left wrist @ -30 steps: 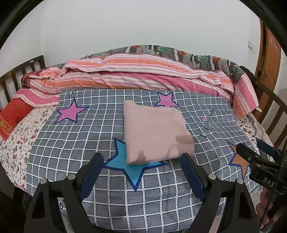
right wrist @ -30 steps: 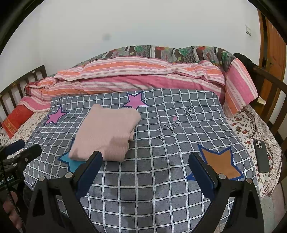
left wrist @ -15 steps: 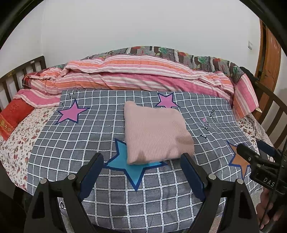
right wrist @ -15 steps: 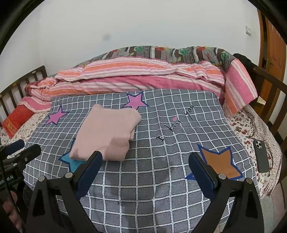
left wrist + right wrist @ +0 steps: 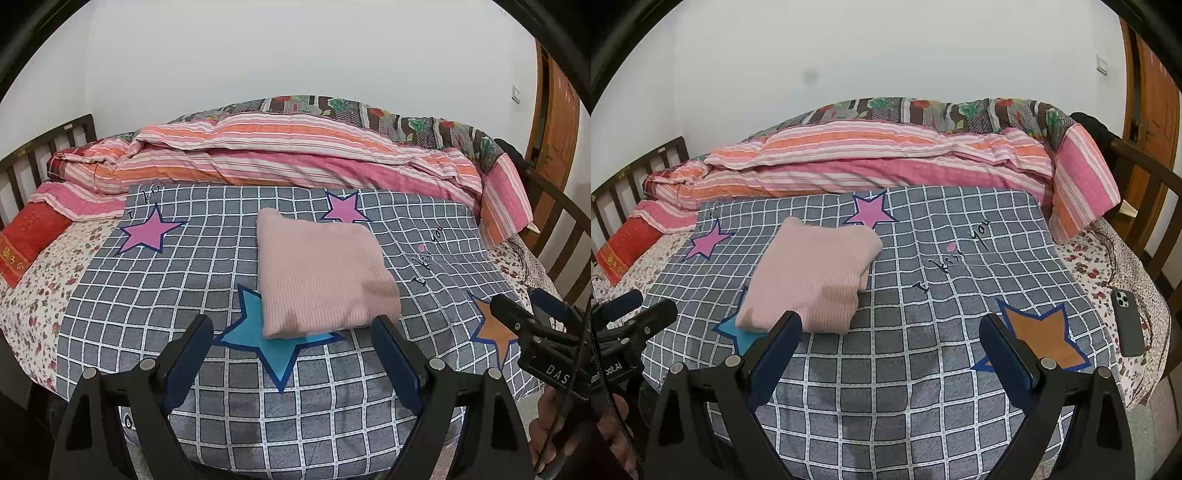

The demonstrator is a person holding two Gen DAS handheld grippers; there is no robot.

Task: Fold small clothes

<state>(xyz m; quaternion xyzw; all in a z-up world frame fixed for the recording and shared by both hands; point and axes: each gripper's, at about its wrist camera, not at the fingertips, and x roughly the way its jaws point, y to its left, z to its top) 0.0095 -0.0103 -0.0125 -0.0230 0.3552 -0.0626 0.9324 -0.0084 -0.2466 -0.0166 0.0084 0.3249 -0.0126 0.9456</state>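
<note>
The folded pink ribbed garment (image 5: 321, 273) hides part of the blue star patch (image 5: 273, 343); the black script (image 5: 951, 260) on the grey checked blanket (image 5: 905, 387) is unreadable

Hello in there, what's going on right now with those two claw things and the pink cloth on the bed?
Left gripper open, empty. Right gripper open, empty. Pink garment folded on grey checked cover, untouched. Nothing in the way.

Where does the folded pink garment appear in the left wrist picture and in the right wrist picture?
Left wrist view: the folded pink garment lies near the centre, just beyond the open fingers.
Right wrist view: the same garment lies left of centre, above the left finger.
Shared landmark: the blue star, partly under its near edge.
</note>
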